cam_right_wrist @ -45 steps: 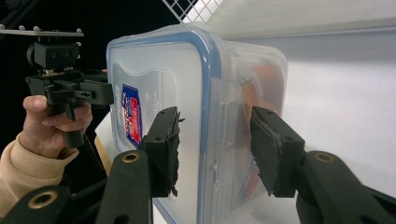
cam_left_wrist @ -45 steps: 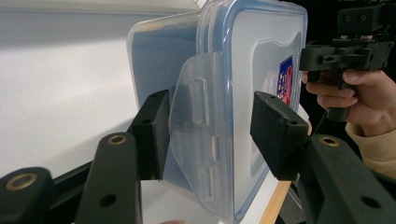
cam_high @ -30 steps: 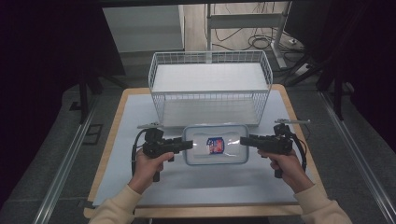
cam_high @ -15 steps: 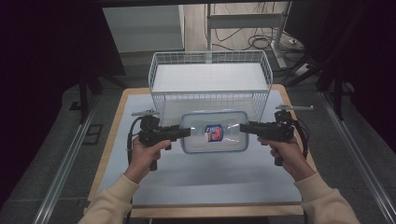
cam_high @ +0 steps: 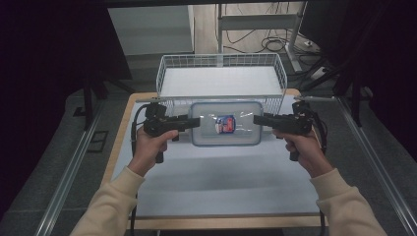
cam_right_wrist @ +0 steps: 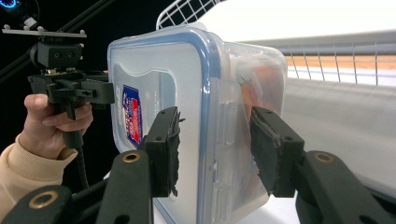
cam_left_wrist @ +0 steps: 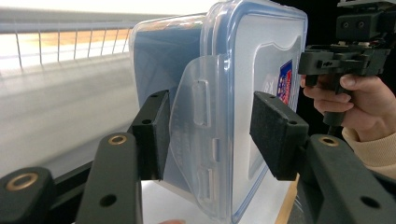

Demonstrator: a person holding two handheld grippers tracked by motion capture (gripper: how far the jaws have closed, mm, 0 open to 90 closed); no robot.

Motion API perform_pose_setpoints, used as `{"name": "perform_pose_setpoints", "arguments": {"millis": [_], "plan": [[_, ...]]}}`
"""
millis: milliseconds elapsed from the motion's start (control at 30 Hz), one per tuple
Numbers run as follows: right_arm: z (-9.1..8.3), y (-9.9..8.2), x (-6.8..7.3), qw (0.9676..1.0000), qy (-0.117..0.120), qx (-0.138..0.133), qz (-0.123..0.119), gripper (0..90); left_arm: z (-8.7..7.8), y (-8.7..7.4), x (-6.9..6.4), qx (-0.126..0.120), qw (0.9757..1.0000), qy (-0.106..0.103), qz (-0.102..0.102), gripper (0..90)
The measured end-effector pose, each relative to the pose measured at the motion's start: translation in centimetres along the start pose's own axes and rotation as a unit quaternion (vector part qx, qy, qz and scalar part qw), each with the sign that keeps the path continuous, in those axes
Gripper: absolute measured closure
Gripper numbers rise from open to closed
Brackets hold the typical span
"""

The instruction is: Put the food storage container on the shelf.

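Left gripper (cam_high: 195,121) and right gripper (cam_high: 257,119) are both clamping the clear blue-rimmed lidded plastic container (cam_high: 225,123) before the white wire basket (cam_high: 221,73)

Wooden-edged table (cam_high: 121,147) under a pale grey mat (cam_high: 221,177), spread below and on the near side of both pairs of jaws. White wire basket (cam_high: 221,78) standing directly on the far part of the mat, just beyond the jaw tips, its floor white and bare. In both gripper views, basket wires and the pale mat running behind the jaws, with a strip of the wooden edge past them.
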State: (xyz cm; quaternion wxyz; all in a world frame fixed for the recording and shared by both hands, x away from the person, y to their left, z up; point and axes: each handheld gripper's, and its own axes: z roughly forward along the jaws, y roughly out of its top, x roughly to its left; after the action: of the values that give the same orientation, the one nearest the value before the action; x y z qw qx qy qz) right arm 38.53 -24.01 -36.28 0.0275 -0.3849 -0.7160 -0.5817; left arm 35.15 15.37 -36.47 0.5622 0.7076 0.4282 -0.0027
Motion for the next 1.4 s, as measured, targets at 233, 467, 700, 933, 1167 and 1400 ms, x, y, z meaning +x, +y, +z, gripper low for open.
{"name": "perform_pose_setpoints", "arguments": {"millis": [233, 467, 700, 933, 1167, 1400], "plan": [[0.1, 1.8, 0.0, 1.0, 0.001, -0.005, -0.004, 54.1, -0.1, 1.9, 0.1, -0.005, 0.9999, 0.001, 0.01, 49.3], [0.3, 3.7, -0.1, 0.9999, 0.0, -0.004, -0.012, 54.1, -0.2, 3.5, 0.3, -0.01, 0.9999, 0.002, 0.014, 49.3], [0.8, 5.3, -0.3, 0.9998, 0.0, -0.006, -0.017, 54.1, -0.1, 5.0, 0.8, -0.012, 0.9998, 0.003, 0.015, 49.3], [1.2, 6.9, -0.8, 0.9998, 0.0, -0.006, -0.021, 54.1, 0.2, 6.3, 1.4, -0.015, 0.9998, 0.003, 0.015, 49.2], [2.1, 8.7, -1.6, 0.9999, -0.003, -0.006, -0.016, 54.1, 0.5, 7.8, 2.7, -0.021, 0.9998, 0.001, 0.005, 49.2], [2.7, 10.4, -2.4, 0.9999, 0.0, -0.009, -0.008, 54.0, 0.9, 10.1, 3.5, -0.017, 0.9998, 0.001, 0.007, 49.2]]}}
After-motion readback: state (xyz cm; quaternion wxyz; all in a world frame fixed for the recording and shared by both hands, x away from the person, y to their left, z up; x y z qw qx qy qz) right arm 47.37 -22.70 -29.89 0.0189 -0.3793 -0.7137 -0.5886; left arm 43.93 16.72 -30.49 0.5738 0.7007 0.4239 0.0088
